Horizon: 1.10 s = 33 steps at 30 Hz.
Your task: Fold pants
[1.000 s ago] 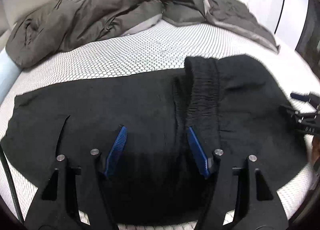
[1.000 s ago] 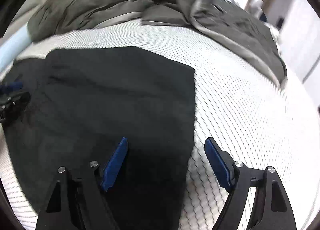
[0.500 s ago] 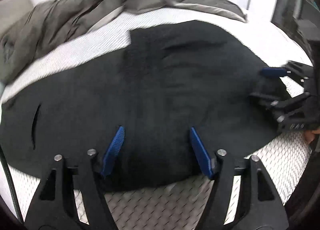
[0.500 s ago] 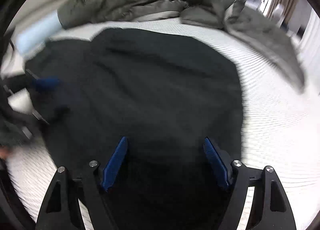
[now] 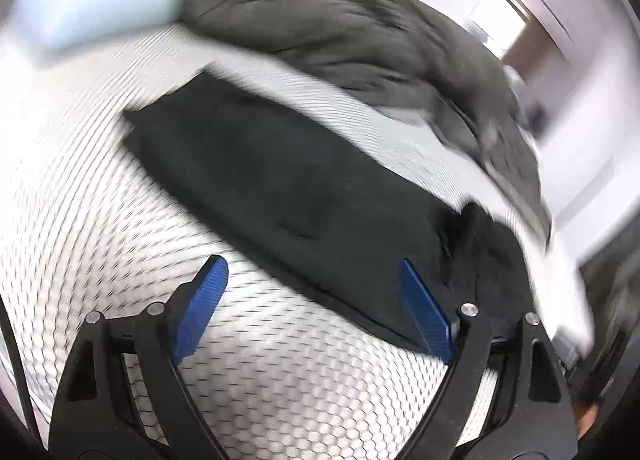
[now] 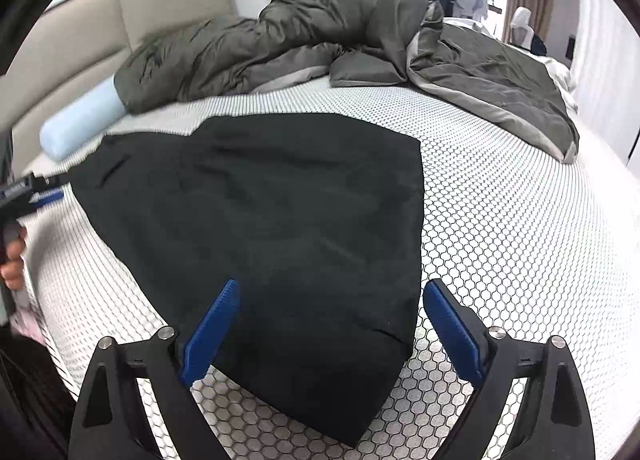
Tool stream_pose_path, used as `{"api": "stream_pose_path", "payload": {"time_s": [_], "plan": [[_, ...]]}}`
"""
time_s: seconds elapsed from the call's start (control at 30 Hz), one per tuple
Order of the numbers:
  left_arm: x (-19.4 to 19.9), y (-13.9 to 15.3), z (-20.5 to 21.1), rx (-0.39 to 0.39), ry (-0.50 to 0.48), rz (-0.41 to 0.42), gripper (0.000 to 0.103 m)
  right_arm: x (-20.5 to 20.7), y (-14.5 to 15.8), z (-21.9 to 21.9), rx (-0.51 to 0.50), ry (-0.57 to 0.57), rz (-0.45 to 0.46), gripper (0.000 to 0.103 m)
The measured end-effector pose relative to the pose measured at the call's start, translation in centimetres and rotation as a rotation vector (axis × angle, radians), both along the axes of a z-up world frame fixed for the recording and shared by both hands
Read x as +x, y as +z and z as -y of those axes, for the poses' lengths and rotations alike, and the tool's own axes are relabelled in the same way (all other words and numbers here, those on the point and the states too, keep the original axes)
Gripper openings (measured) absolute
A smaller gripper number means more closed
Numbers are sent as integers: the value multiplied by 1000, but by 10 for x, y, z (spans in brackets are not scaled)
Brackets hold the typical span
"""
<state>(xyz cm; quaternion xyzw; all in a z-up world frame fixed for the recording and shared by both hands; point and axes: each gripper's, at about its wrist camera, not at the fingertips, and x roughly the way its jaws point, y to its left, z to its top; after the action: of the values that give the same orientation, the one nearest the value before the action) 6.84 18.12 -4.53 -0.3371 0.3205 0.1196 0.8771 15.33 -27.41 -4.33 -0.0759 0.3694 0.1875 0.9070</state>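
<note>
**Folded black pants on the bed, both sets of fingers spread above them**

The bed [image 6: 520, 219], covered in a white sheet with a dark honeycomb print, fills both views. Its far side is piled with a crumpled olive-grey duvet [image 6: 320, 35], and a pale blue bolster [image 6: 76, 123] lies at the left end against a beige headboard [image 6: 80, 27]. Bare sheet lies open to the right of the pants and along the near edge, so there is free room on those sides.

The pants [image 6: 280, 219] lie flat on the sheet in a broad folded slab, well short of the duvet. Their right edge runs straight down toward the near side of the bed; a slit pocket shows near the upper left corner.

The right gripper [image 6: 332, 320] hangs over the near right corner of the pants, its fingers wide apart and just having opened further: the left blue pad over the cloth, the right pad over bare sheet, nothing pinched.

The left gripper [image 5: 316, 300], seen blurred, has also just been opening; its fingers stand wide, the pants' near edge crossing between them, unclamped. In the right wrist view it sits at the pants' left end, a hand [image 6: 14, 260] on its grip.
</note>
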Motion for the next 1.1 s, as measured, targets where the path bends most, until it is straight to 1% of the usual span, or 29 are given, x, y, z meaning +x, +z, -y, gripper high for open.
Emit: {"api": "stream_pose_path", "payload": {"time_s": [0.03, 0.07, 0.1, 0.13, 0.17, 0.2, 0.23, 0.27, 0.3, 0.33, 0.37, 0.4, 0.43, 0.47, 0.5, 0.6, 0.63, 0.7, 0.77, 0.8, 0.83, 0.87, 0.9, 0.93, 0.97, 1.0, 1.03, 1.07, 1.1], "plan": [[1, -9, -11, -69, 9, 0, 85, 6, 1, 0, 6, -3, -4, 96], [4, -14, -20, -105, 8, -3, 84, 8, 1, 2, 12, -8, -14, 96], [7, -21, -28, -146, 20, -7, 81, 6, 2, 0, 14, -10, -17, 96], [11, -25, -33, -168, 36, -4, 77, 4, 2, 0, 18, -11, -20, 96], [15, -28, -37, -183, 50, -4, 74, 0, 3, -1, 19, -9, -21, 96], [20, -30, -43, -197, 76, 0, 67, 0, 2, -3, 19, -2, -25, 96], [25, -32, -50, -208, 105, 2, 58, -3, 3, -4, 17, 1, -25, 96], [34, -35, -57, -219, 124, -3, 53, -2, 2, -5, 13, 6, -25, 96], [43, -37, -64, -221, 146, -5, 44, -3, 1, -7, 7, 16, -24, 96], [50, -39, -71, -209, 159, -9, 37, -4, 0, -8, 3, 21, -24, 96], [56, -40, -72, -197, 167, -16, 34, -4, -1, -10, -2, 28, -23, 96], [63, -41, -75, -174, 182, -26, 23, -4, -3, -11, -9, 30, -20, 96], [65, -42, -76, -161, 191, -30, 15, -4, -4, -12, -12, 30, -21, 96], [68, -40, -75, -137, 193, -23, 12, -4, -6, -13, -14, 33, -27, 96], [68, -33, -71, -95, 189, -9, 8, -3, -9, -13, -17, 36, -34, 96], [69, 8, -39, 101, 143, 68, 5, -3, -11, -12, -27, 33, -39, 96], [68, 24, -24, 154, 113, 99, 4, -2, -10, -12, -24, 31, -38, 96], [64, 55, 8, 229, 39, 164, 4, -1, -7, -10, -10, 29, -34, 96], [67, 81, 46, 302, -39, 207, 4, 1, -4, -9, -2, 23, -24, 96], [66, 93, 70, 346, -95, 226, 4, 2, -3, -8, 0, 20, -21, 96], [70, 103, 105, 390, -197, 250, 4, 2, -2, -7, 2, 17, -20, 96], [74, 108, 134, 413, -279, 261, 4, 3, -2, -5, 2, 10, -20, 96], [76, 109, 158, 431, -349, 261, 4, 5, -1, -2, 5, 2, -17, 96], [83, 102, 199, 460, -469, 247, 5, 5, 0, -1, 7, -3, -15, 96], [87, 94, 225, 472, -542, 230, 6, 6, 0, 1, 8, -10, -14, 96], [94, 78, 253, 467, -637, 197, 17, 8, 1, 5, 7, -21, -14, 96], [100, 59, 275, 442, -740, 156, 35, 9, 1, 7, 5, -29, -14, 96], [104, 41, 290, 420, -810, 114, 39, 12, -1, 11, 0, -48, -19, 96], [107, 28, 298, 408, -832, 89, 40, 15, -2, 14, 0, -61, -23, 96]]}}
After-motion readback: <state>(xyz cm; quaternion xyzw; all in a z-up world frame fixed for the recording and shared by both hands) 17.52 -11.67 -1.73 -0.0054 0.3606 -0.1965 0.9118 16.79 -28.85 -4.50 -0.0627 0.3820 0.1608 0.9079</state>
